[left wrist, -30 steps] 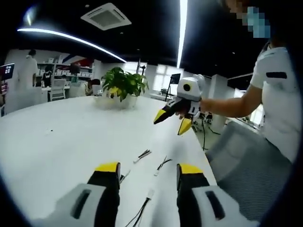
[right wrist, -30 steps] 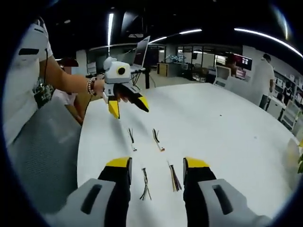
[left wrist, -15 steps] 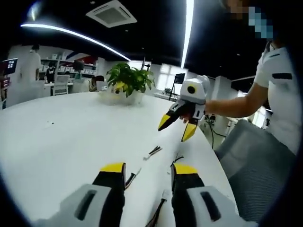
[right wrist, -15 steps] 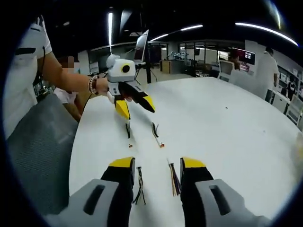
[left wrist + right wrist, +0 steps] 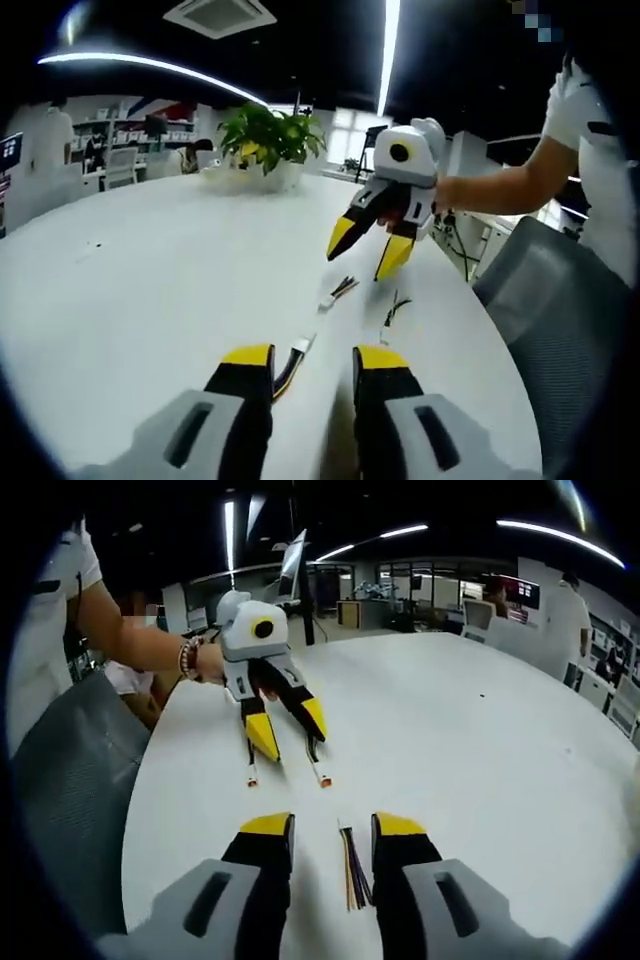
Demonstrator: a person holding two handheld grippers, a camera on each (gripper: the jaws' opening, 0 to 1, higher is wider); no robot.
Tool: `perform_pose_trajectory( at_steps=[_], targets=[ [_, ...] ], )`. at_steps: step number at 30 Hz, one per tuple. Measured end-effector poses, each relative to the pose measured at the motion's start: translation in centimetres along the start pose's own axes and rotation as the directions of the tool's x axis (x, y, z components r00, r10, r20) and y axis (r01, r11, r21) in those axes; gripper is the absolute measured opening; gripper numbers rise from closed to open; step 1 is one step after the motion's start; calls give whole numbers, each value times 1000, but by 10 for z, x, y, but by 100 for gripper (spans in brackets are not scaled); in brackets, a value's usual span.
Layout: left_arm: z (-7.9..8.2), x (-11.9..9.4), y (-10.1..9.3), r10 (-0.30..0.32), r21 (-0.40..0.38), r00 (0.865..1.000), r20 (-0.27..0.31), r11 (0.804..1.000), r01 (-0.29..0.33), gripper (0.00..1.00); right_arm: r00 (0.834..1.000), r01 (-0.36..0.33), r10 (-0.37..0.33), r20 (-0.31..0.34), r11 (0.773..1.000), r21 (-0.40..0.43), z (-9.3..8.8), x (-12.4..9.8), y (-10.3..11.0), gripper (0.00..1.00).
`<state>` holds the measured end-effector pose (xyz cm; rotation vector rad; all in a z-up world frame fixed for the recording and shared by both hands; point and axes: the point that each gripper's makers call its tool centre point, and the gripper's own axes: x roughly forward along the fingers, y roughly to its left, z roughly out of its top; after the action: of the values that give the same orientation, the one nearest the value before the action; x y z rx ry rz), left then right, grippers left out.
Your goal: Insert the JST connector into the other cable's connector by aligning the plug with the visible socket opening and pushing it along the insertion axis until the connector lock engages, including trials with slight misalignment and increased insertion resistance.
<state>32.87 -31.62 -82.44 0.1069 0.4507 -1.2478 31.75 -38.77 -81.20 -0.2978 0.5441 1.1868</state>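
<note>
Hovering low over the white table (image 5: pixel 150 260), both claws were empty and nothing of the task seemed done yet. The left claw (image 5: pixel 311 358) had its two yellow tips spread, and between them, on the table, lay a short cable (image 5: pixel 290 362) with coloured wires and a small white plug at its far end. The right claw (image 5: pixel 331 825) was also spread, and a bundle of loose wire ends (image 5: pixel 351 872) lay in its gap.

In the right gripper view the left claw came in from the far left, and just beside its tips lay two short cables, one (image 5: pixel 251 770) to the left and one (image 5: pixel 317 765) to the right, each ending in a small pale connector. The two cables lay apart and nearly parallel; they were not joined. I could not tell from these pictures which end was the plug and which the socket.

So everything was left, in my judgement: picking up one cable in each claw, lining up the plug with the socket, pushing until the lock clicks.

For room, the table was wide and bare toward the far and right side. The near left edge of the table was close to the cables, and a grey chair (image 5: pixel 70 800) stood just beyond that edge. A potted plant (image 5: pixel 262 150) stood far away on the table, well apart from the work.
</note>
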Motion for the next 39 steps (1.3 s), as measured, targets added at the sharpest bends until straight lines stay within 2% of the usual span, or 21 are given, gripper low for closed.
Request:
perform_pose_trajectory(
  at_steps=[8,19,23,39],
  targets=[
    [3,4,7,1,-30,1000,29,1000,0,23,1000,-14,15,-9,1000,16,-11,13,-5,25],
    [-6,11,7,-27,-14,999,31,1000,28,15,999,-32,31,15,999,23,-16,17,-6,11],
    [-6,14,0,-36,-13,999,30,999,37,13,999,-33,33,10,999,29,-19,18,-6,12],
    [-6,15,-4,-33,14,999,41,999,32,2,999,-39,39,-11,999,1,-25,24,-6,7]
  ],
)
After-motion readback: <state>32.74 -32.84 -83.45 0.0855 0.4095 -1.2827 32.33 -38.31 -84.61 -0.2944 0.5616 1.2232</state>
